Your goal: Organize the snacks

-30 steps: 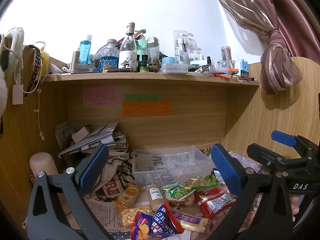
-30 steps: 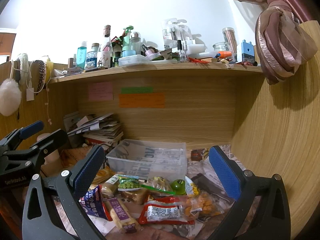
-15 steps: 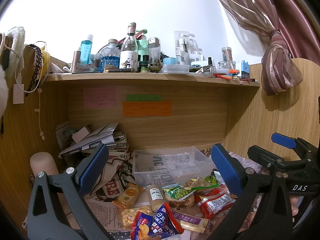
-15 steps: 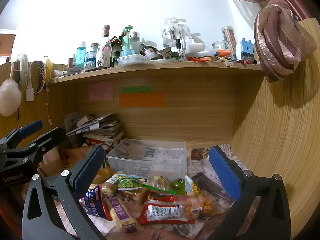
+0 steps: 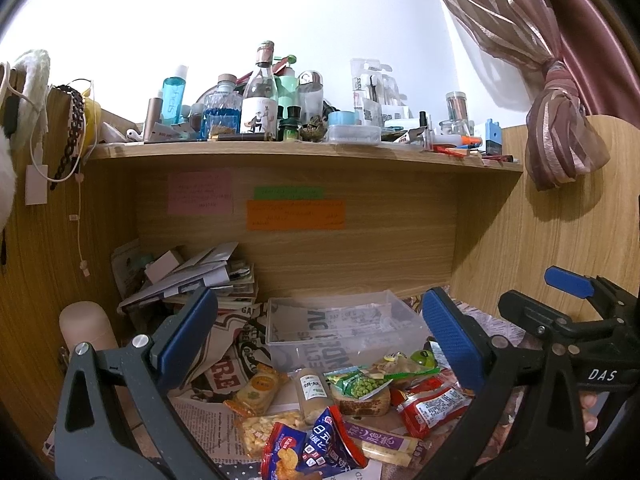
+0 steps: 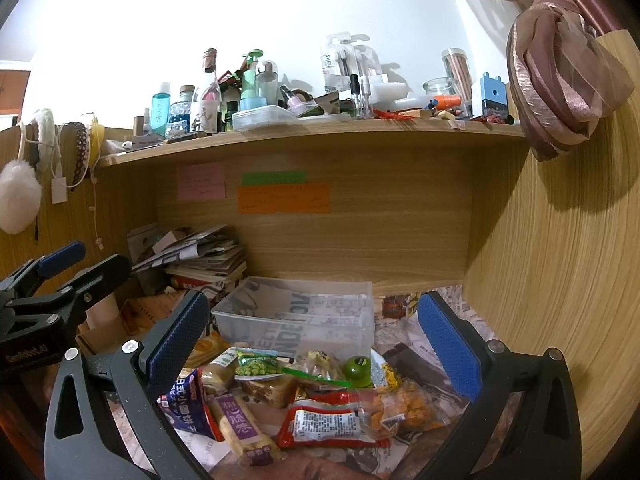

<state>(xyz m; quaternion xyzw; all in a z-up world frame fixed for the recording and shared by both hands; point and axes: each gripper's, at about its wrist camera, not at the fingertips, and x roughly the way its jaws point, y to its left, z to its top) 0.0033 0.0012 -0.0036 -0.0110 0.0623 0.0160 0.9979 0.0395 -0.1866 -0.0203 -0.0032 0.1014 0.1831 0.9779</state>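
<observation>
A heap of snack packets lies on the desk before a clear plastic box [image 5: 336,330] [image 6: 296,320]. It holds a blue chip bag [image 5: 320,446] [image 6: 186,404], a green pea packet [image 5: 356,384] [image 6: 256,368], a red packet [image 5: 434,404] [image 6: 328,424] and a purple-labelled bar [image 6: 240,424]. My left gripper [image 5: 318,332] is open and empty above the heap. My right gripper [image 6: 312,328] is open and empty too. Each shows in the other's view, the right [image 5: 568,320] and the left [image 6: 60,280].
A stack of papers and magazines [image 5: 192,276] lies at the back left. A pale cylinder [image 5: 86,326] stands by the left wall. The shelf [image 5: 304,148] above carries bottles and jars. Wooden walls close in left and right. A curtain [image 5: 560,148] hangs at the right.
</observation>
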